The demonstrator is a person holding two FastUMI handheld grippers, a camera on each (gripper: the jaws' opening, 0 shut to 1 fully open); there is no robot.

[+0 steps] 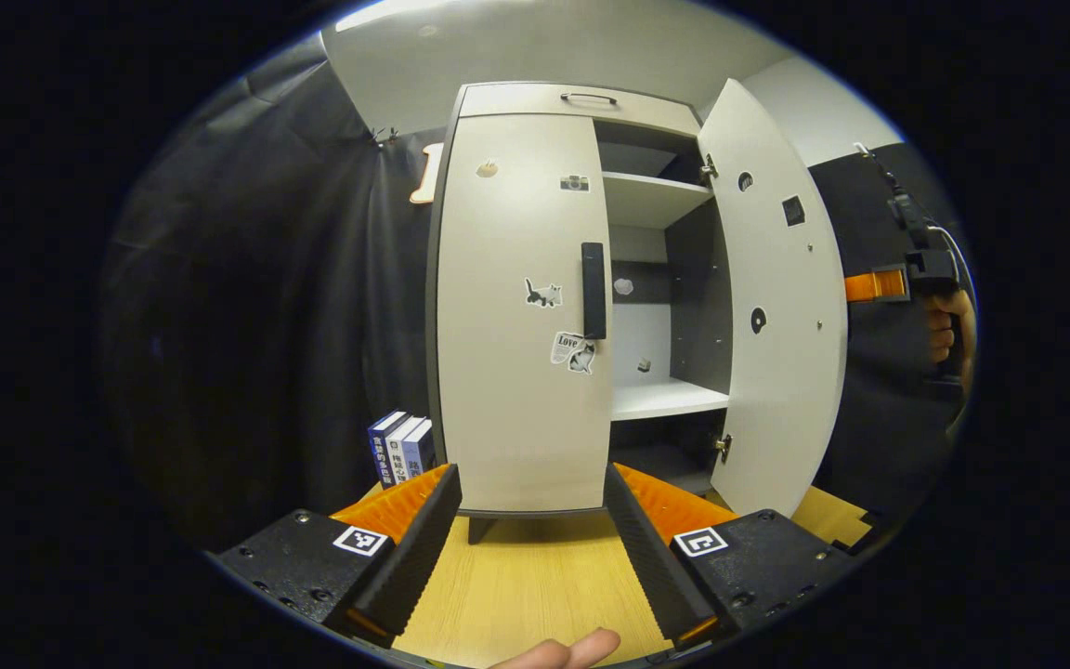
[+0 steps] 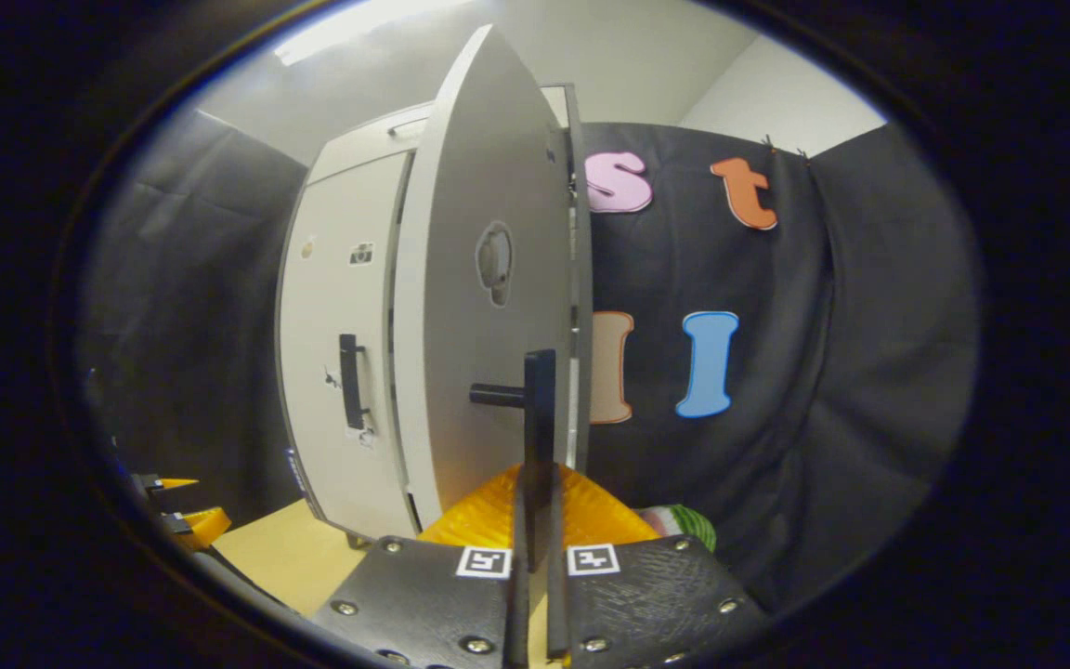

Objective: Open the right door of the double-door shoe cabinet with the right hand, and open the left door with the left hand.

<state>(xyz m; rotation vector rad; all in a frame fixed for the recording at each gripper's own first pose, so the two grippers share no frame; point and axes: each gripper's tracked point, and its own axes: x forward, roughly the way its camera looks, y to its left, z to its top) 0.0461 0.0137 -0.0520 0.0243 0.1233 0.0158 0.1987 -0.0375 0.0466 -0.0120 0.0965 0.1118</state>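
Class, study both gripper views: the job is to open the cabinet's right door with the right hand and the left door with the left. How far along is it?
Done: the right door stands swung wide, showing the shelves inside. In hand: the right gripper is shut on that door's handle. Left: the left door is closed, its handle untouched, with the left gripper open in front of it, apart.

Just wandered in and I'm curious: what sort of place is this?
Probably a staged recording booth, not a home: black cloth wall, a shoe cabinet standing on a wooden tabletop, and a person's hand holding tongs at its open right door.
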